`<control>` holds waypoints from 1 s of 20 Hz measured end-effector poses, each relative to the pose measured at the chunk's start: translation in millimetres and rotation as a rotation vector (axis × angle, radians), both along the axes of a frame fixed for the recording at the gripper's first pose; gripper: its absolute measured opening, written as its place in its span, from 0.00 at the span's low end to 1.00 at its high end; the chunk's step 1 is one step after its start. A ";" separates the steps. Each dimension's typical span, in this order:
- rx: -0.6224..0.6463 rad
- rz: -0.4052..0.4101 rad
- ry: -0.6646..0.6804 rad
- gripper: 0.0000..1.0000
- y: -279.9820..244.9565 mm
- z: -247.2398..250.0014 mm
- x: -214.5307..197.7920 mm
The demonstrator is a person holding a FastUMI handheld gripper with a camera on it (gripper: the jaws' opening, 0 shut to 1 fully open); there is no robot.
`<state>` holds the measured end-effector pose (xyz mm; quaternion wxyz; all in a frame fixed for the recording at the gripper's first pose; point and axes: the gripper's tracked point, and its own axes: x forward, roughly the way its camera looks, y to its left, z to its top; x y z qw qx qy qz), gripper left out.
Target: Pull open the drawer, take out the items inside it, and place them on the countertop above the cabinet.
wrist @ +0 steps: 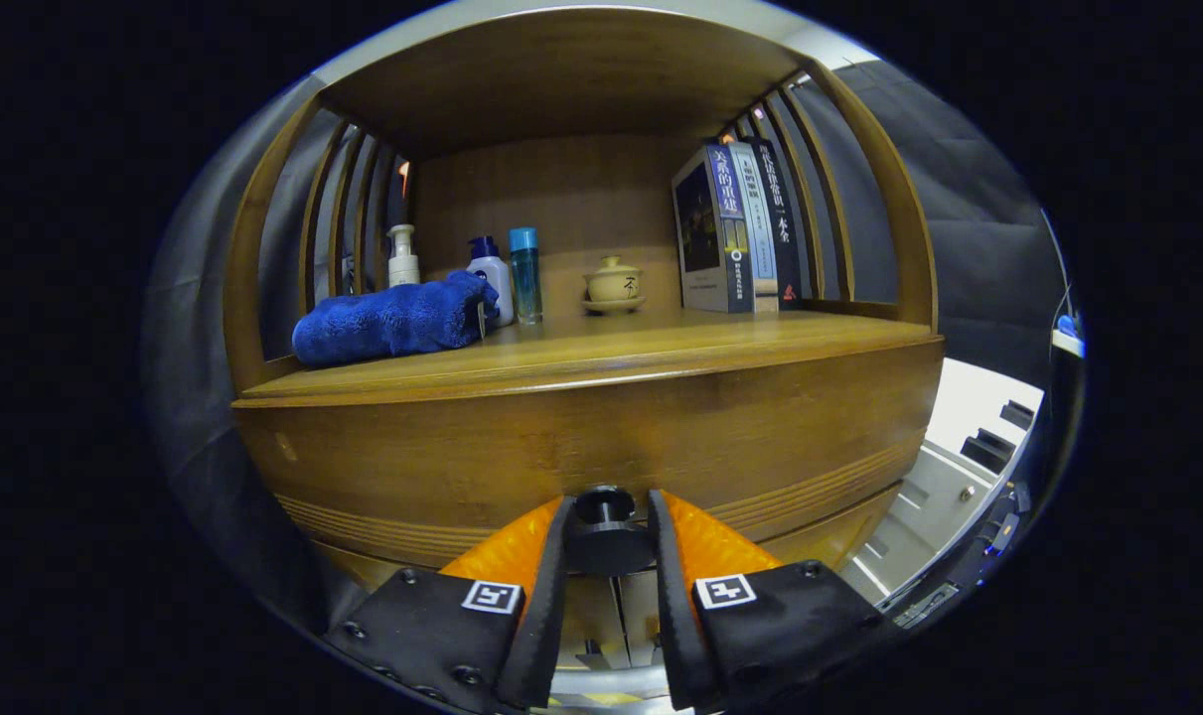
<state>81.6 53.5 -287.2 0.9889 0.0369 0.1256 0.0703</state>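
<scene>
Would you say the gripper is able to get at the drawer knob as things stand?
Probably yes. The knob already sits between the fingers of the gripper, which flank it closely on both sides with nothing in between. Whether both press on it is unclear. The drawer looks shut.

A rolled blue towel (392, 321) lay ahead of me, with 3 bottles (492, 273) standing just behind its end. A small lidded teapot (613, 284) sat near them, and 3 upright books (735, 228) stood beyond it.
</scene>
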 end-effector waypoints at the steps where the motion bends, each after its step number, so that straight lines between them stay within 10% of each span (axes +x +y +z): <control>1: -0.011 0.003 -0.015 0.50 -1.7 -0.2 0.2; 20: -0.003 0.021 -0.025 0.36 -4.2 -1.2 -26.0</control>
